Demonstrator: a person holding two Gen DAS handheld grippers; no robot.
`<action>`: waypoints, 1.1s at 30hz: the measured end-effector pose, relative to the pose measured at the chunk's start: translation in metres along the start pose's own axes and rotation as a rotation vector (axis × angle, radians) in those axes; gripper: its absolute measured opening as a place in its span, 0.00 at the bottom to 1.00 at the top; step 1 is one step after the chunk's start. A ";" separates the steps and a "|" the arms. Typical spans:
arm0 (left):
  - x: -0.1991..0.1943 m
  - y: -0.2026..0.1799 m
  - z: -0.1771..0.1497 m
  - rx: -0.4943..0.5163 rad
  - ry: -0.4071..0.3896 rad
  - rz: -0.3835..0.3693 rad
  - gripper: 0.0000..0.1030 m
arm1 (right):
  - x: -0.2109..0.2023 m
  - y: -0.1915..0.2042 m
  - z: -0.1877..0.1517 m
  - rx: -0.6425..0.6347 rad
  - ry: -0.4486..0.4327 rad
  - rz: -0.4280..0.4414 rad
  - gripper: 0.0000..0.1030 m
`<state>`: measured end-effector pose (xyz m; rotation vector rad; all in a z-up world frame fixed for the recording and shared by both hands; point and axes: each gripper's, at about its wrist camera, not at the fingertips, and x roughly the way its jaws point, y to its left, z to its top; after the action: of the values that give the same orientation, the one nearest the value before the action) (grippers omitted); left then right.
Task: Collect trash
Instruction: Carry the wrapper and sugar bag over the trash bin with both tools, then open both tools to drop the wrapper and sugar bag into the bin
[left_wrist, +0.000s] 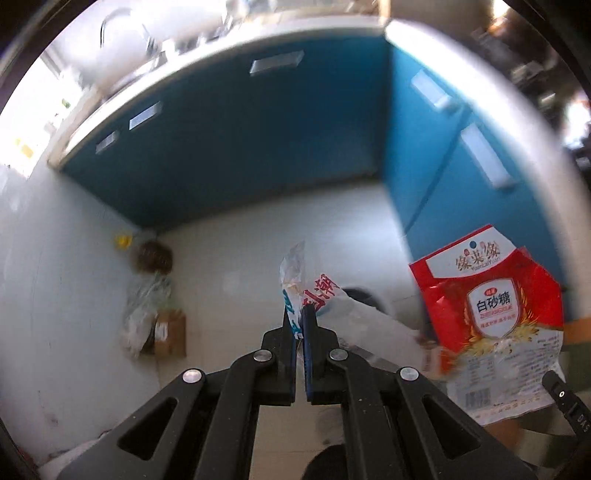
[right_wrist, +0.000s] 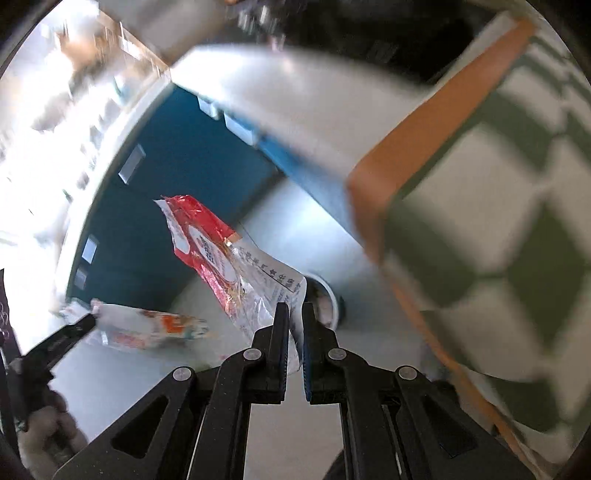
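My left gripper (left_wrist: 300, 308) is shut on a clear plastic wrapper (left_wrist: 314, 288) with red and blue print, held above the floor. My right gripper (right_wrist: 295, 306) is shut on a red and white sugar bag (right_wrist: 221, 251), which also hangs at the right of the left wrist view (left_wrist: 491, 310). In the right wrist view the left gripper (right_wrist: 86, 321) shows at the lower left with its wrapper (right_wrist: 147, 328). A round white trash bin (right_wrist: 328, 299) stands on the floor just beyond the right fingertips, partly hidden by the bag; its dark opening (left_wrist: 360, 295) shows behind the wrapper.
Blue cabinet fronts (left_wrist: 240, 147) under a white counter close off the far side and the right. A cardboard box (left_wrist: 170, 332) and a bag of rubbish (left_wrist: 144, 299) lie on the pale floor at left. A table with a green checked cloth (right_wrist: 498, 240) fills the right.
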<state>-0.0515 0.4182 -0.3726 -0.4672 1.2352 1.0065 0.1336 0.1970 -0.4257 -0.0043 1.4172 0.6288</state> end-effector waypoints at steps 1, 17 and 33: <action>0.026 0.003 -0.003 -0.003 0.023 0.014 0.00 | 0.027 0.006 -0.005 -0.011 0.022 -0.021 0.06; 0.399 -0.006 -0.068 -0.034 0.289 0.162 0.01 | 0.402 0.005 -0.084 -0.193 0.196 -0.260 0.06; 0.432 -0.023 -0.063 -0.077 0.362 0.008 0.06 | 0.461 0.008 -0.068 -0.245 0.310 -0.248 0.34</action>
<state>-0.0693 0.5197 -0.7973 -0.7278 1.5232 1.0064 0.0778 0.3648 -0.8571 -0.4823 1.5960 0.6088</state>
